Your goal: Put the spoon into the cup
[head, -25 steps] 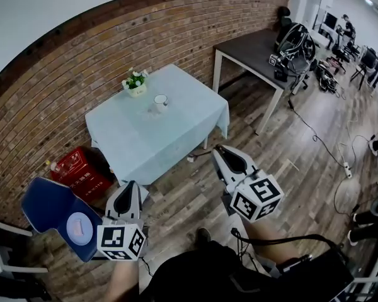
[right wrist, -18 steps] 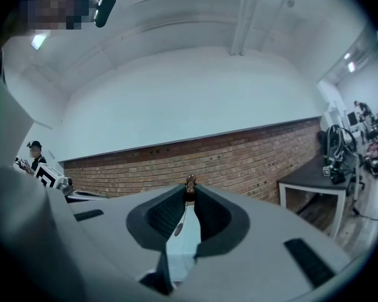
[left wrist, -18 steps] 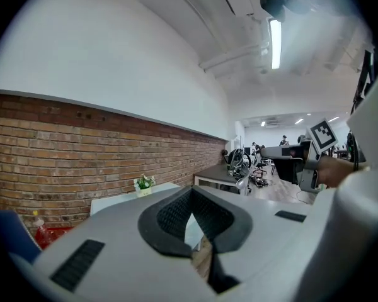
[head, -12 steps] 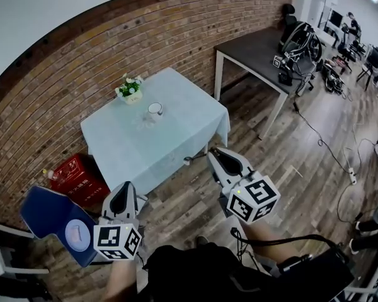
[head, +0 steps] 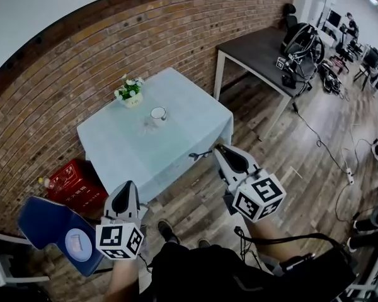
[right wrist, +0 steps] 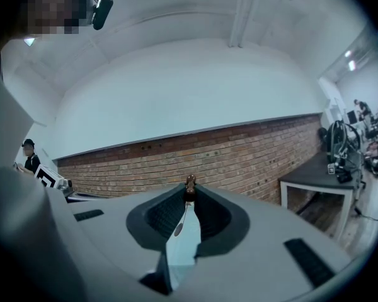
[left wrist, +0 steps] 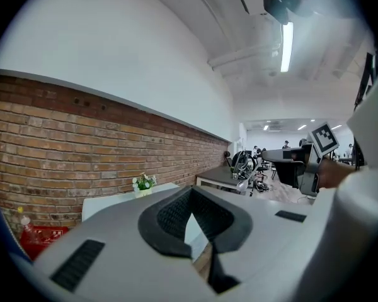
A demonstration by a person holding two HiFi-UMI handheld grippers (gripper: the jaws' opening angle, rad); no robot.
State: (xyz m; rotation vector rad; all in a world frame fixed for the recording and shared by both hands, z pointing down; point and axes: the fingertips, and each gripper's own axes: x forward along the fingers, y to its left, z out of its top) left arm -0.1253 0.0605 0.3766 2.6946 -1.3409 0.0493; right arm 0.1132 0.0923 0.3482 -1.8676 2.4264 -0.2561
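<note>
1. Right gripper [head: 218, 151]: clenched on the spoon [head: 199, 155]. It pinches the brown handle end at the very tips. In the right gripper view the thin shaft and bowl show below that end, between the pads.
2. Spoon, location: in the head view it juts toward 9 o'clock from my right gripper, level with the near right edge of the counter [head: 176, 140]. I cannot tell whether it is over the cloth or short of it.
3. Cup [head: 158, 113]: white and upright on the pale blue cloth, toward the counter's far side. It stands at 11 o'clock from the spoon, well apart from it.
4. Left gripper [head: 127, 186]: jaws closed together at the tips, with nothing between them. I hold it short of the counter's near edge, at 7 o'clock from the cup.
5. Flower pot [head: 130, 94]: on the counter near the cup, at the cup's 10 o'clock, by the brick wall [head: 63, 61].
6. Floor items: a red crate [head: 74, 178] sits at 8 o'clock from the counter. A blue chair [head: 44, 216] is at 9 o'clock from my left gripper.
</note>
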